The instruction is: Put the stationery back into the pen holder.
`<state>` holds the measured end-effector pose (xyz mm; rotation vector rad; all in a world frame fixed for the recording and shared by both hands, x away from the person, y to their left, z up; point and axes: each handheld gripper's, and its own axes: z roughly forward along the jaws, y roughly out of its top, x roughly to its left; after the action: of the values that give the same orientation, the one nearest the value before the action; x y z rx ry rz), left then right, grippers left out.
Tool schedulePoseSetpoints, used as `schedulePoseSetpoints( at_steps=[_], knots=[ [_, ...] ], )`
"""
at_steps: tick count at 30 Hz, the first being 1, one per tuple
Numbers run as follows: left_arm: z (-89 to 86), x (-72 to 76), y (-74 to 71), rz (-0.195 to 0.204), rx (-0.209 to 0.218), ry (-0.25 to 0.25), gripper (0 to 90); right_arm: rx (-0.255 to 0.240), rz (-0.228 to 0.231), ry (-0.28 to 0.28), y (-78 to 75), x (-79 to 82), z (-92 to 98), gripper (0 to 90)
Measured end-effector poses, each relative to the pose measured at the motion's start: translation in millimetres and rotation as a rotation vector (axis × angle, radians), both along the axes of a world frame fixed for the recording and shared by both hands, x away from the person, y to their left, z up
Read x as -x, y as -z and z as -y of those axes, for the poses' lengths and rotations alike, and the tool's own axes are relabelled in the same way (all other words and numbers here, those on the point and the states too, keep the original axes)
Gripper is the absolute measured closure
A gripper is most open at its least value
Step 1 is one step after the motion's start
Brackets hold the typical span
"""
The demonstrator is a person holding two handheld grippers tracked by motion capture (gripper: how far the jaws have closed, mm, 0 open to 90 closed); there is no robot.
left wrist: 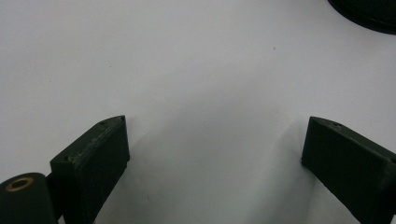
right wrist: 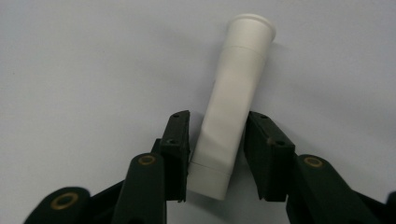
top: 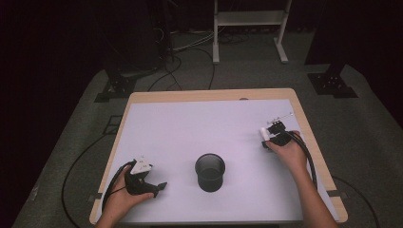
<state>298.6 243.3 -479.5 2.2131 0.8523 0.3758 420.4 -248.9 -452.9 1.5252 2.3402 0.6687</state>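
A: What does the high view show?

B: A table with a pale sheet (top: 190,128) on top. A black cup (top: 210,171) stands upright near the front middle; its inside looks dark and I cannot tell whether anything is in it. The left gripper (top: 151,185) rests on the sheet, well left of the cup, in the person's left hand (top: 124,194). The right gripper (top: 269,134) sits near the right edge, well apart from the cup, with a white tube (top: 264,136) at its tip.

A: And the left gripper view?

B: Its two black jaws stand wide apart over bare sheet, with nothing between them. The rim of the cup (left wrist: 369,14) shows at the top right corner.

A: The right gripper view?

B: The white tube (right wrist: 232,108) lies on the sheet, its flanged end pointing away and tilted right. Both jaws sit against its near end, one on each side, partly closed and gripping it.
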Motion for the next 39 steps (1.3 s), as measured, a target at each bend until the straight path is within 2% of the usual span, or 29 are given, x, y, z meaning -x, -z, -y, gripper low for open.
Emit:
schedulePoseSetpoints(
  at_steps=[16, 23, 32, 39],
  knots=[
    [0.0, 0.0, 0.0, 0.000, 0.000, 0.000, 6.6, 0.005, 0.000, 0.019, 0.0, -0.9, 1.0, 70.0],
    [0.0, -0.1, 0.0, -0.001, 0.000, 0.000, 6.6, 0.008, 0.003, 0.019, 0.0, -0.8, 0.3, 70.4],
    [0.0, 0.0, 0.0, 0.000, 0.000, 0.000, 6.6, -0.022, 0.029, 0.025, 1.8, 2.5, 4.1, 70.4],
    [0.0, -0.1, 0.1, 0.000, 0.001, 0.000, 6.6, -0.052, 0.046, 0.003, -0.9, 7.3, 3.3, 70.4]
  ],
)
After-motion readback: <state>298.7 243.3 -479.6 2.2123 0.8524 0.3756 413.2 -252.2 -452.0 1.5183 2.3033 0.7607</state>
